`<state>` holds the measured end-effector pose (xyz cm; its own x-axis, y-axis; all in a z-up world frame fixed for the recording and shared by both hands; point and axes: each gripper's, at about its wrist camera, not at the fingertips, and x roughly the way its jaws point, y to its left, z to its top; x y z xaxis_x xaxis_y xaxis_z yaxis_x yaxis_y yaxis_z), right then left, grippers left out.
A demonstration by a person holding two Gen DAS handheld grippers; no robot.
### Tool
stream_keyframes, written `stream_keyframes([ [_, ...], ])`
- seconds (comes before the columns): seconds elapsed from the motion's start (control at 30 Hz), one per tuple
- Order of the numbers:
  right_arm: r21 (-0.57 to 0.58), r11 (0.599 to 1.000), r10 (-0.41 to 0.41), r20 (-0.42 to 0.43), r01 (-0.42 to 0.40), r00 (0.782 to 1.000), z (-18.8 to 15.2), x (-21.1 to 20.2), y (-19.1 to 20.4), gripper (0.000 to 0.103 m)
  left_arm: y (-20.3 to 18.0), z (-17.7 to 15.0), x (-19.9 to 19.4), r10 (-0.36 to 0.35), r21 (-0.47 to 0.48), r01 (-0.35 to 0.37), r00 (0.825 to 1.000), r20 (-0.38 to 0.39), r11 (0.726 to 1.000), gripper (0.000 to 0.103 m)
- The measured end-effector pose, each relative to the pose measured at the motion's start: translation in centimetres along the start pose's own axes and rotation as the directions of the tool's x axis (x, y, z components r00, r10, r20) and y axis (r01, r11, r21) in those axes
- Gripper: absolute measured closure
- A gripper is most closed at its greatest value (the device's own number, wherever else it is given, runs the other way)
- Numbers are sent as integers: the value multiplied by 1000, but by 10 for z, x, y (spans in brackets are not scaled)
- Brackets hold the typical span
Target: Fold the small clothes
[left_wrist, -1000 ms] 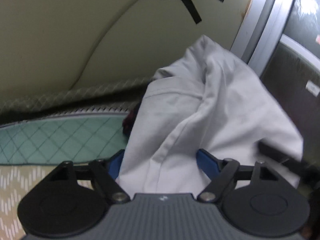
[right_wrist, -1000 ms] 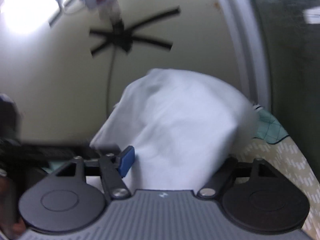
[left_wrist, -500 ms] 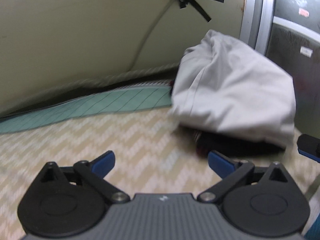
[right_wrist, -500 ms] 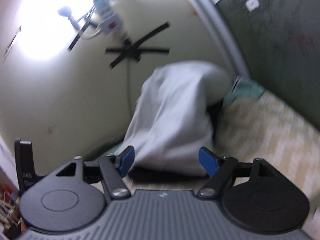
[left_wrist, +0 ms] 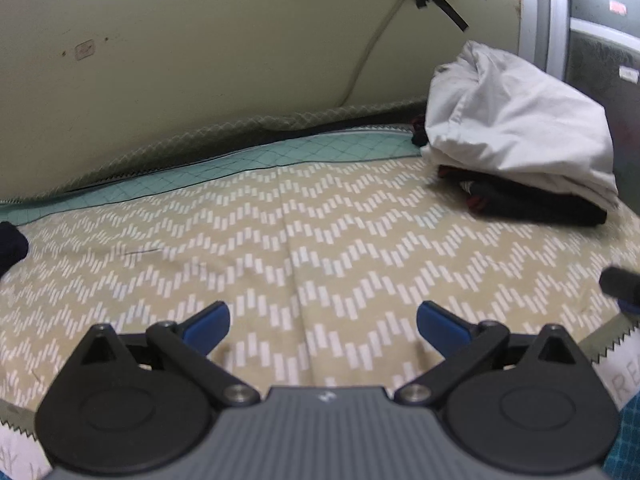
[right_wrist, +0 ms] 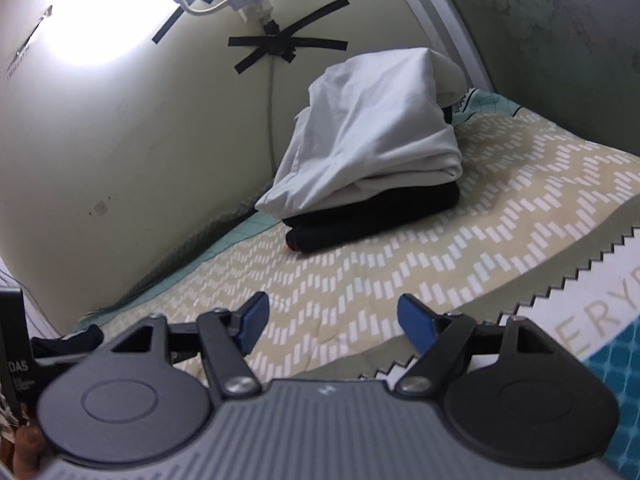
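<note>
A folded white garment (left_wrist: 516,128) lies on top of folded black clothes (left_wrist: 532,202) in the far right corner of the bed; the same white garment (right_wrist: 376,128) and black clothes (right_wrist: 372,220) show in the right wrist view against the wall. My left gripper (left_wrist: 323,322) is open and empty, low over the zigzag bedspread (left_wrist: 280,248), well back from the stack. My right gripper (right_wrist: 333,322) is open and empty, also back from the stack.
A dark garment (left_wrist: 10,246) lies at the left edge of the bed, also seen in the right wrist view (right_wrist: 68,338). A cream wall (left_wrist: 200,60) with a taped cable runs behind. A green panel (right_wrist: 560,40) stands on the right.
Both grippers let go of the white garment, leaving it on the black stack, and pulled back from it with jaws open.
</note>
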<state>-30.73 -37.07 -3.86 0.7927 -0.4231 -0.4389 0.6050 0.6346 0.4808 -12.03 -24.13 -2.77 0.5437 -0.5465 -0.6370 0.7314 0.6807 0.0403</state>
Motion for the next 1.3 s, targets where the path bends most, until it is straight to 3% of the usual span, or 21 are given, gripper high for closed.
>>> stream_keyframes([
  [0.37, -85, 996, -37, 39, 40, 999, -11, 0, 13, 29, 1, -2, -9, 28, 1, -28, 996, 81, 1000, 0],
  [0.53, -100, 994, -29, 33, 32, 999, -11, 2, 15, 29, 5, -1, -6, 3, -10, -2, 999, 44, 1000, 0],
  [1.07, -78, 997, -13, 42, 16, 999, -11, -2, 13, 29, 3, -3, -8, -14, 17, 14, 999, 36, 1000, 0],
  [1.3, -74, 997, -11, 46, 14, 999, -12, -3, 13, 29, -3, -4, -13, -23, 49, 19, 997, 76, 999, 0],
])
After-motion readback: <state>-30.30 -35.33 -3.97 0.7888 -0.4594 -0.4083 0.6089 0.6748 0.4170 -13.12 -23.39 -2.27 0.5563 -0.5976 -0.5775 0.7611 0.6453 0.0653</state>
